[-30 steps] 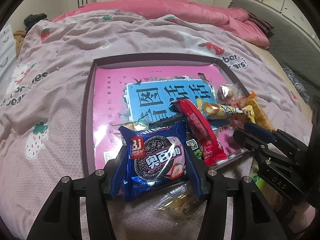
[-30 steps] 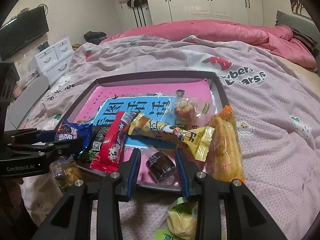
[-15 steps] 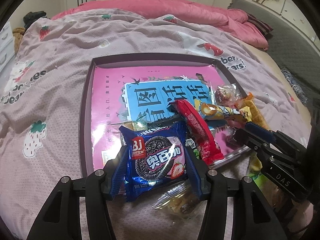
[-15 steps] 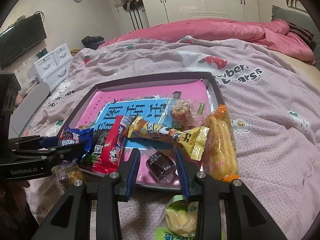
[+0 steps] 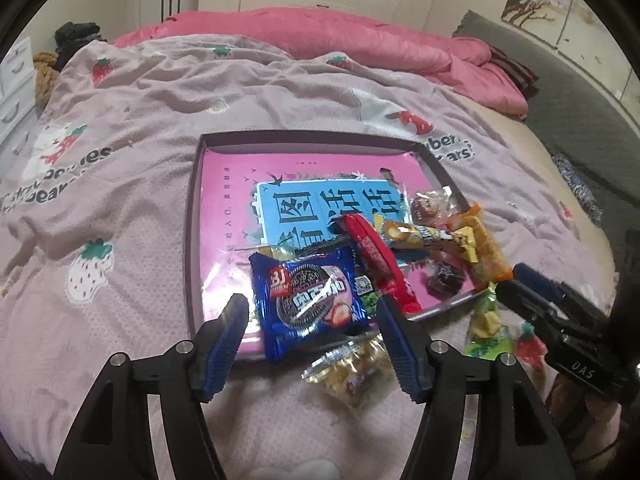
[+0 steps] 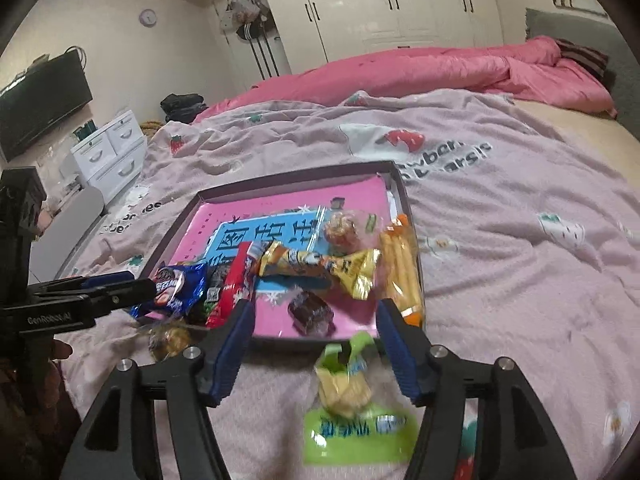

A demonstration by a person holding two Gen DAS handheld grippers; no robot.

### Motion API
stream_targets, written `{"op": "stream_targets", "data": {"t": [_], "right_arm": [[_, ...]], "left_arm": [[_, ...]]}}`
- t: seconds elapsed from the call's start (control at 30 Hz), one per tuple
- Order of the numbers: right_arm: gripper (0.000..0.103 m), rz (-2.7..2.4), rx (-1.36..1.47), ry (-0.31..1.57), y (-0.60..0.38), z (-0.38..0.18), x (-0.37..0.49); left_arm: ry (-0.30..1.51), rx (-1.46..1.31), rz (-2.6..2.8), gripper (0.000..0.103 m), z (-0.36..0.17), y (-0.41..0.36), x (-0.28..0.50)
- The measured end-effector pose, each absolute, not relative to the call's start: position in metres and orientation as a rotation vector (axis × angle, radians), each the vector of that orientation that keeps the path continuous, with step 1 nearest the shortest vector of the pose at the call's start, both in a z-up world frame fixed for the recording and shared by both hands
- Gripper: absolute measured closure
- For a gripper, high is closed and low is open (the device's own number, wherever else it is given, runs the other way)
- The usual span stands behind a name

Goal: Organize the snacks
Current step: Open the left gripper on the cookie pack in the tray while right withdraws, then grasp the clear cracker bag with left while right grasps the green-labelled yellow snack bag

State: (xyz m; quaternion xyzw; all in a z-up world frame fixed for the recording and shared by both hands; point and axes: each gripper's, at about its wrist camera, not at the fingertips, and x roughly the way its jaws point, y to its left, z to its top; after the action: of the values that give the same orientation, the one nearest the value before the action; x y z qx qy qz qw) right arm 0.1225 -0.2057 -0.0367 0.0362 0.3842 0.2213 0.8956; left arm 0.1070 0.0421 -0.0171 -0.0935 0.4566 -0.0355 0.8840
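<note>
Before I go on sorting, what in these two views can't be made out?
- Green and yellow packet, right wrist view: motion blur smears its print.
- Clear-wrapped snack on the blanket, left wrist view: blue cookie pack overlaps its far end.
- Green-printed packet, left wrist view: mostly hidden under the blue pack and red wrapper.

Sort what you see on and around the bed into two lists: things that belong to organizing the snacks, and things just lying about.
Belongs to the job: tray; Oreo pack; red bar; dark sweet; green packet; left gripper; right gripper.

Just lying about: pink duvet; TV; drawers; clock.
</note>
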Motion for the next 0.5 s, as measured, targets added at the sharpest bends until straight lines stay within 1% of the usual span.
{"op": "stream_targets", "data": {"t": [0.23,0.5], "right_arm": [[0.037,0.444,0.041,0.851,-0.205,-0.044,0.112],[0.036,0.425,-0.029,0.893,-0.202,-0.056,0.105]], "left_arm": [[0.968,-0.242,-0.095,0.032,-0.016,0.038,0.085],[1.064,-0.300,-0.106,0.032,-0.045,0.024,0.077]]}}
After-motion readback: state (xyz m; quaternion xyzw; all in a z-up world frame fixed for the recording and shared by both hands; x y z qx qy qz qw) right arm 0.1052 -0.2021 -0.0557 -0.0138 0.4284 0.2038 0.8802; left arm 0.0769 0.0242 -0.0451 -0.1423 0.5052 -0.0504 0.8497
